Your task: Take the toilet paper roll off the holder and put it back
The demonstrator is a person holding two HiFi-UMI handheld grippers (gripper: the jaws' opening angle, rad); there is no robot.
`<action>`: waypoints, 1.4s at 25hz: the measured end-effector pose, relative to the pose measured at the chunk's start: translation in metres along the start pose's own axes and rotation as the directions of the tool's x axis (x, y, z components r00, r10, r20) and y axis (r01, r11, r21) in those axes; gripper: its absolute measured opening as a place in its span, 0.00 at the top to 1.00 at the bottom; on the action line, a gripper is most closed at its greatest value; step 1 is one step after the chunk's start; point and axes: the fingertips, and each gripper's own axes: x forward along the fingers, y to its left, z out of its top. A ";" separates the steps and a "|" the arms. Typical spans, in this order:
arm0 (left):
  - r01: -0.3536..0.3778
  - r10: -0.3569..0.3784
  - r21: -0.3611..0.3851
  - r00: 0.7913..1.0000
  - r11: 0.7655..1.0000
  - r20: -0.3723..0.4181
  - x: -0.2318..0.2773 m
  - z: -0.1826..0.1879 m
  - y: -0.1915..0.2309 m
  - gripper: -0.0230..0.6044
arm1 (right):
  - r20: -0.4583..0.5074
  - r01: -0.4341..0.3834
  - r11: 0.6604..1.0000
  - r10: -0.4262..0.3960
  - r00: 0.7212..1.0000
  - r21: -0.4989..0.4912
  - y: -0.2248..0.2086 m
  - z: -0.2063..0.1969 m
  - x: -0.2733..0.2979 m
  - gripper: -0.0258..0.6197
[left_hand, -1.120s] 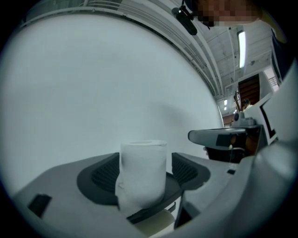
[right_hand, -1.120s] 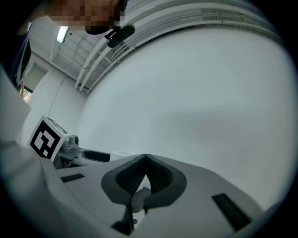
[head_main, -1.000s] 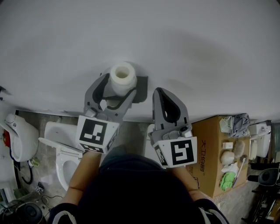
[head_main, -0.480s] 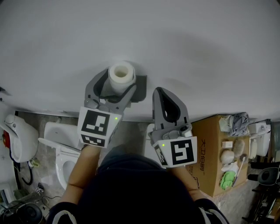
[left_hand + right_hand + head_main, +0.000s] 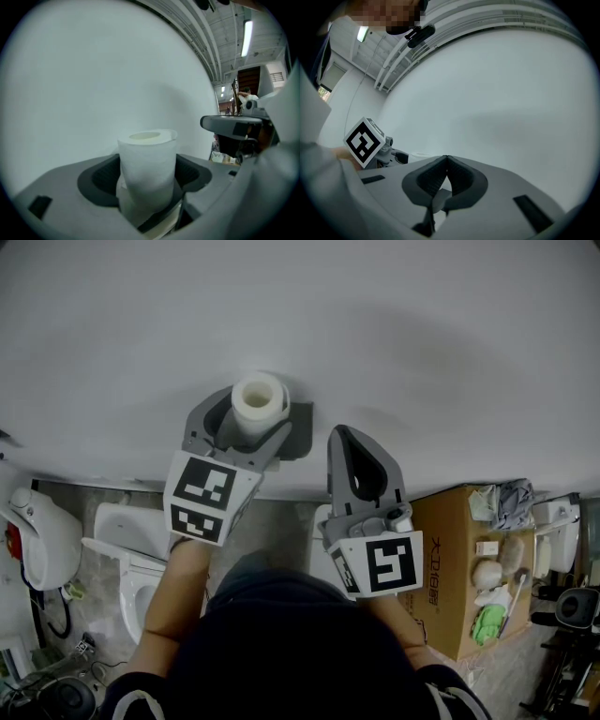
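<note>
A white toilet paper roll (image 5: 258, 401) stands upright against the white wall, in front of a dark grey holder plate (image 5: 300, 432). My left gripper (image 5: 248, 425) has one jaw on each side of the roll. In the left gripper view the roll (image 5: 146, 161) fills the gap between the dark pads (image 5: 101, 180), which press on its sides. My right gripper (image 5: 345, 439) hangs just right of the holder, shut and empty, with its tip near the wall. Its pads (image 5: 457, 176) meet at the tip in the right gripper view (image 5: 446, 161).
Far below are a white toilet (image 5: 131, 559) at the lower left and an open cardboard box (image 5: 450, 549) with small items at the right. The plain wall (image 5: 375, 324) fills the upper half. The left gripper's marker cube (image 5: 364, 142) shows in the right gripper view.
My left gripper has slid forward along the roll toward the wall, and its jaws now hug the roll. The right gripper has stayed where it was.
</note>
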 end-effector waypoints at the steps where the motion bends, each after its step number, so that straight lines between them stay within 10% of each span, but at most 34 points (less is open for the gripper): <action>1: 0.007 -0.007 0.001 1.000 1.000 -0.007 0.001 -0.001 -0.001 0.43 | 0.001 0.000 1.000 0.000 1.000 -0.001 0.000 0.000 0.000 0.94; 35: -0.177 0.184 -0.063 0.975 0.982 0.127 -0.060 0.029 0.030 0.47 | 0.003 -0.012 1.000 0.012 1.000 0.003 0.009 -0.001 -0.007 0.94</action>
